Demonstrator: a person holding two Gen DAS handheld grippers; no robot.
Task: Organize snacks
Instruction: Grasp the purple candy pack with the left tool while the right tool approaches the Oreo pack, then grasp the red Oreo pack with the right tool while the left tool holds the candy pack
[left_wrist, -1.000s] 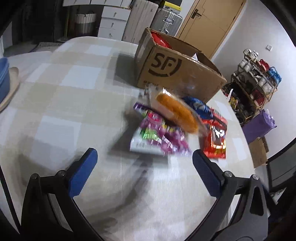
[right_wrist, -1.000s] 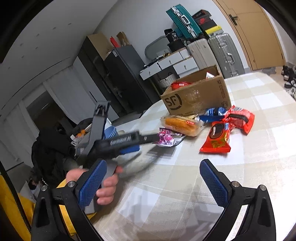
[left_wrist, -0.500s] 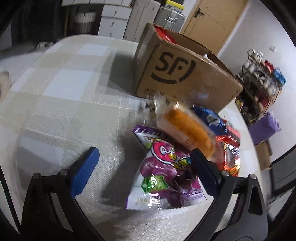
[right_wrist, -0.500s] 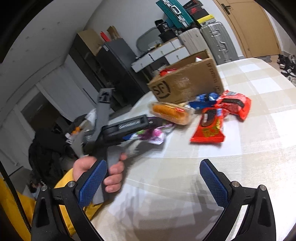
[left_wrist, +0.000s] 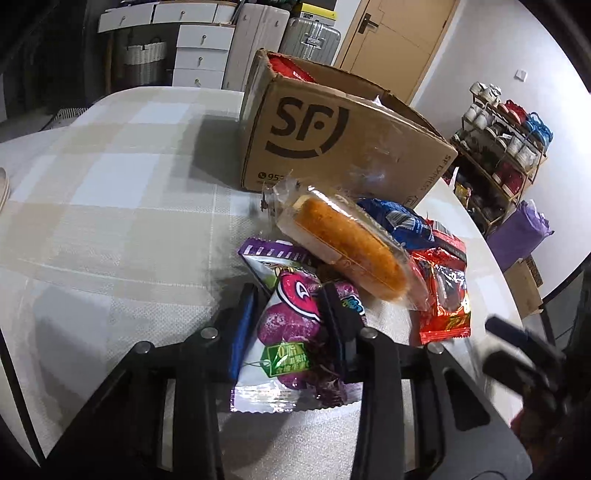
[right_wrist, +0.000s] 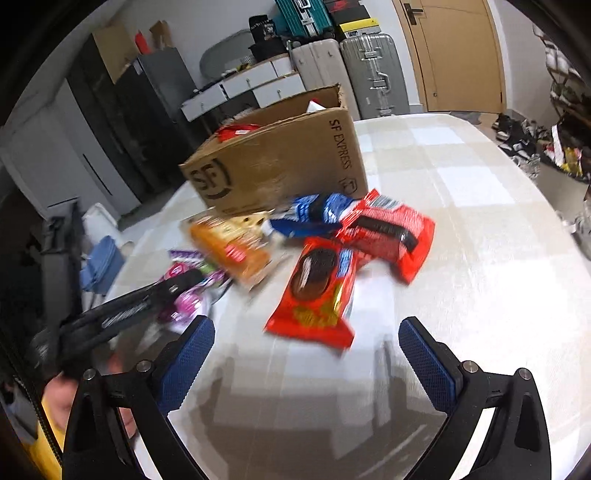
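Note:
My left gripper (left_wrist: 290, 306) is shut on the purple candy bag (left_wrist: 291, 332), which lies on the table. An orange cake in clear wrap (left_wrist: 347, 243) rests partly on the bag's far end. Beyond it are a blue packet (left_wrist: 397, 218) and a red cookie packet (left_wrist: 445, 291). The open SF cardboard box (left_wrist: 343, 136) stands behind them with red packets inside. My right gripper (right_wrist: 306, 343) is open and empty, just short of the red cookie packet (right_wrist: 317, 291). A second red packet (right_wrist: 388, 232) and the blue packet (right_wrist: 317, 214) lie behind it.
The table (left_wrist: 110, 192) has a checked beige cloth and a rounded edge. Suitcases (right_wrist: 369, 70) and drawers (left_wrist: 199, 51) stand by the far wall, with a door (left_wrist: 395, 40). A shelf of cups (left_wrist: 506, 140) is at the right.
My left gripper moved forward over the purple candy bag and shut on it. My right gripper swung right and closer to the red cookie packet, staying open.

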